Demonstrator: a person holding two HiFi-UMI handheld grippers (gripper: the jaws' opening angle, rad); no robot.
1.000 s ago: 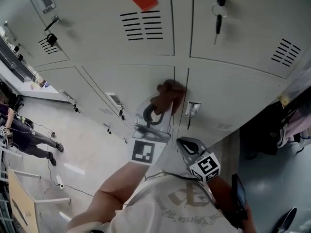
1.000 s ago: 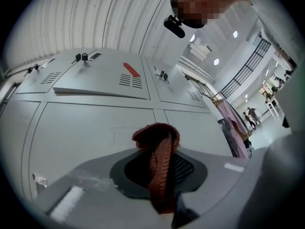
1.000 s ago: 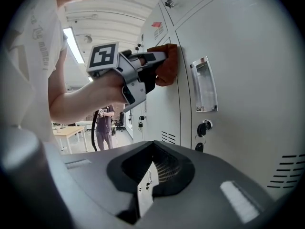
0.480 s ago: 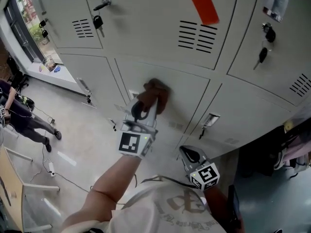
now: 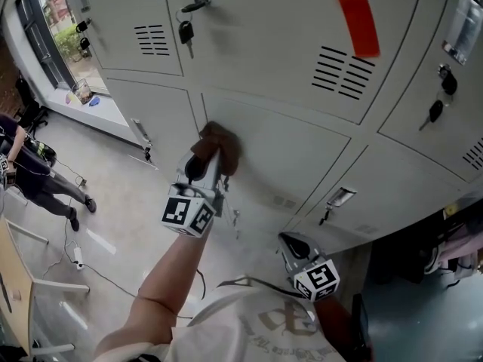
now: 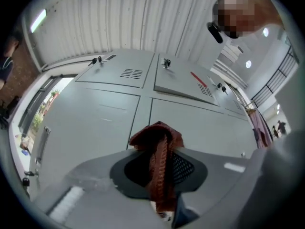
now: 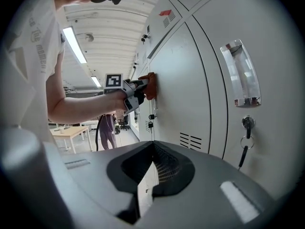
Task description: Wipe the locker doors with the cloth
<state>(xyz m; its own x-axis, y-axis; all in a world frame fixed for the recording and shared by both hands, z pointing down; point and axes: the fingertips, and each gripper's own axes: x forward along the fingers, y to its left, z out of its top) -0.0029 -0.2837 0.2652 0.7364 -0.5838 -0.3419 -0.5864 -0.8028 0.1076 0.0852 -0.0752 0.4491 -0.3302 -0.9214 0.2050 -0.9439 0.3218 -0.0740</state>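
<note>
Lockers: we see a wall of grey locker doors (image 5: 302, 149) in rows, filling most of the head view.
Floor: we see pale grey floor (image 5: 113, 225) below the lockers on the left.
Other person: someone in dark clothes (image 5: 38, 179) stands far off on the floor, at the left edge.
Arm: our bare left arm (image 5: 170, 285) reaches out to a lower door.
Left hand-held gripper: we see the left hand-held gripper (image 5: 205, 164) pointing at that lower door. Its jaws are closed tight on the cloth.
Right hand-held gripper: we see the right hand-held gripper (image 5: 294, 243) held low and near the body, away from the cloth. In its own view (image 7: 152, 171) the jaws are almost together, with only a thin slit between them, and nothing is in it.
Cloth: the red-brown cloth (image 5: 219, 145) is bunched at the tip of the left jaws and pressed on the door, near its top left corner. In the left gripper view, the cloth (image 6: 159, 142) runs back between the jaws as a narrow strip.
Red stripe: we see a red stripe (image 5: 355, 13) on the door above.
Vents: dark slots (image 5: 343, 72) sit just under the red stripe.
Keys: we see a key (image 5: 185, 32) hanging from a lock on an upper door, and another key (image 5: 435, 111) further right.
</note>
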